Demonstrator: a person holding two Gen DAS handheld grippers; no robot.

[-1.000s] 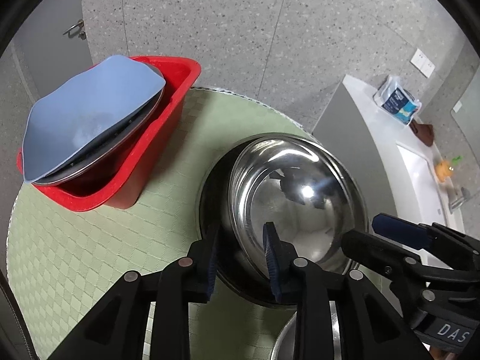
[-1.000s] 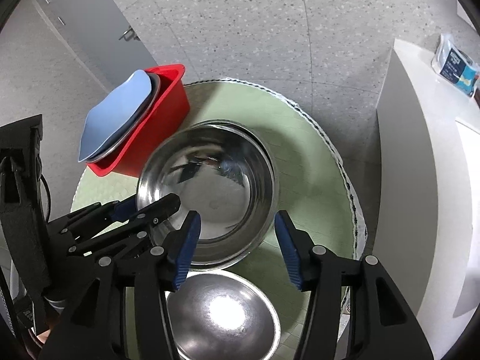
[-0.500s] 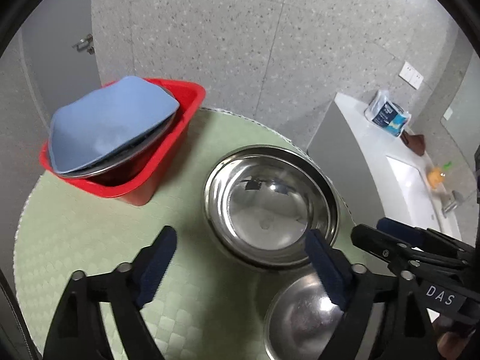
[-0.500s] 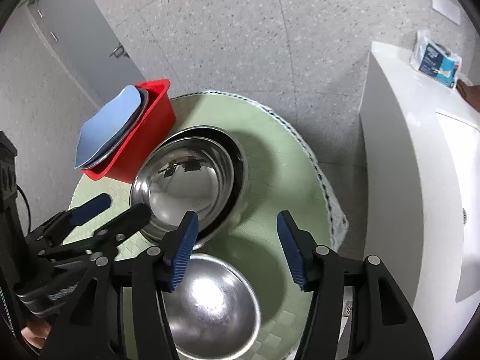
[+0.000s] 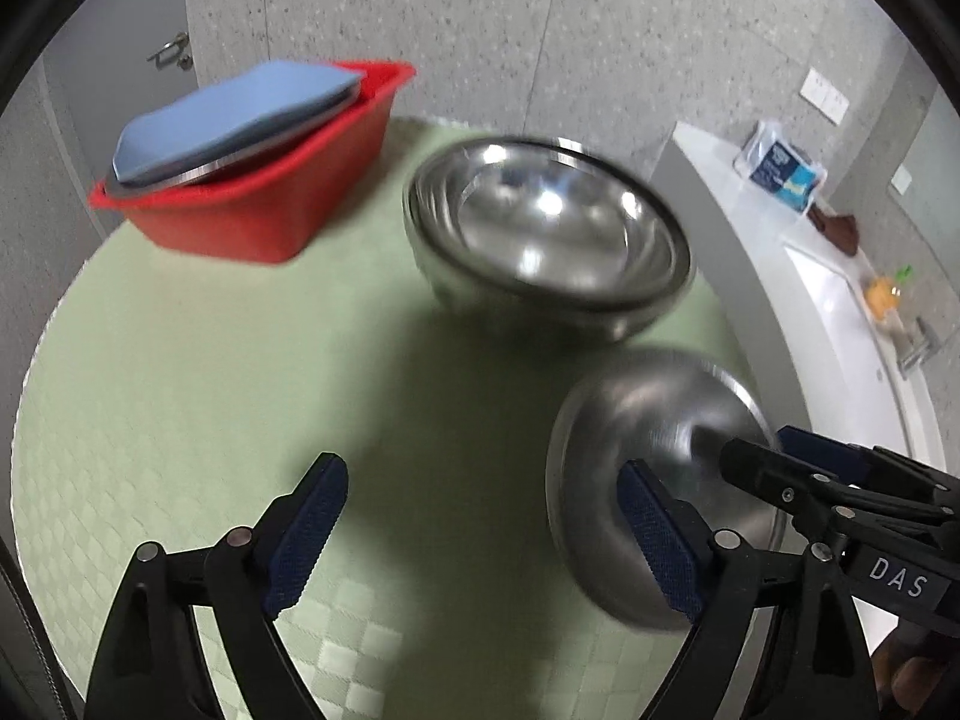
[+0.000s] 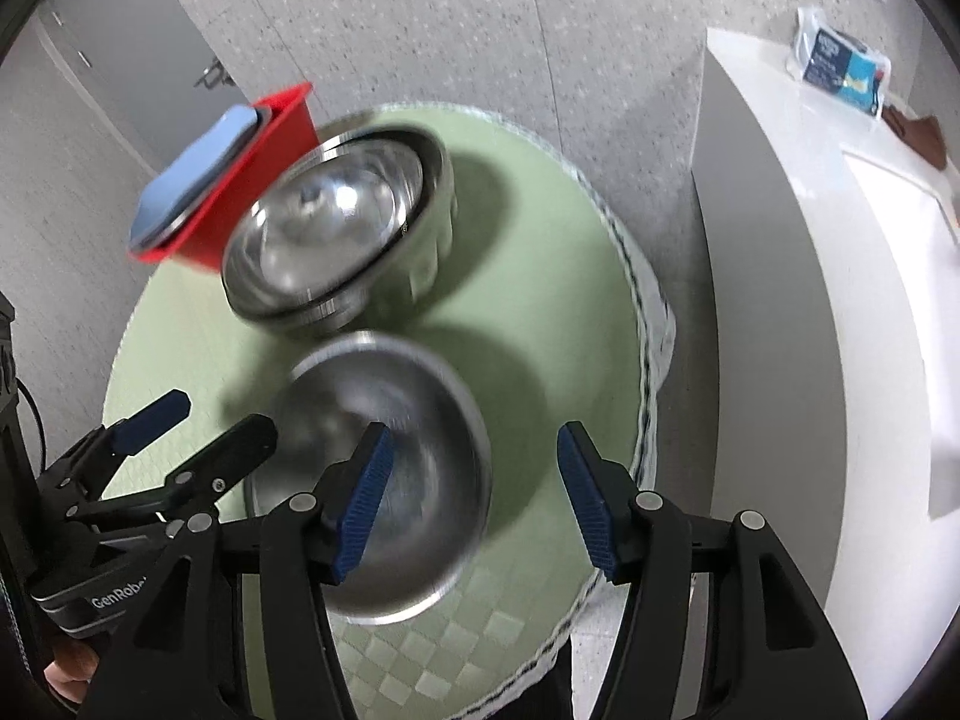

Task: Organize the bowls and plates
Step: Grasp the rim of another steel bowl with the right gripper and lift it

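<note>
A stack of nested steel bowls (image 5: 546,246) (image 6: 336,234) stands on the round green table (image 5: 210,390) (image 6: 540,300). A smaller steel bowl (image 5: 648,492) (image 6: 384,468) sits alone in front of it. A red tub (image 5: 258,204) (image 6: 240,192) at the back left holds a blue plate (image 5: 240,114) (image 6: 192,174) on steel plates. My left gripper (image 5: 480,534) is open and empty, its right finger by the small bowl. My right gripper (image 6: 474,498) is open over the small bowl's right rim, its left finger above the bowl's inside.
A white counter (image 5: 780,252) (image 6: 810,276) with a sink runs along the right, close to the table's edge. A blue and white packet (image 5: 780,168) (image 6: 840,60) lies on it. A grey door with a handle (image 5: 171,54) is behind the tub.
My left gripper has let go of the big bowl's rim, opened wide and drawn back and down. The bowl now rests in the stack. My right gripper has pulled back over the small bowl.
</note>
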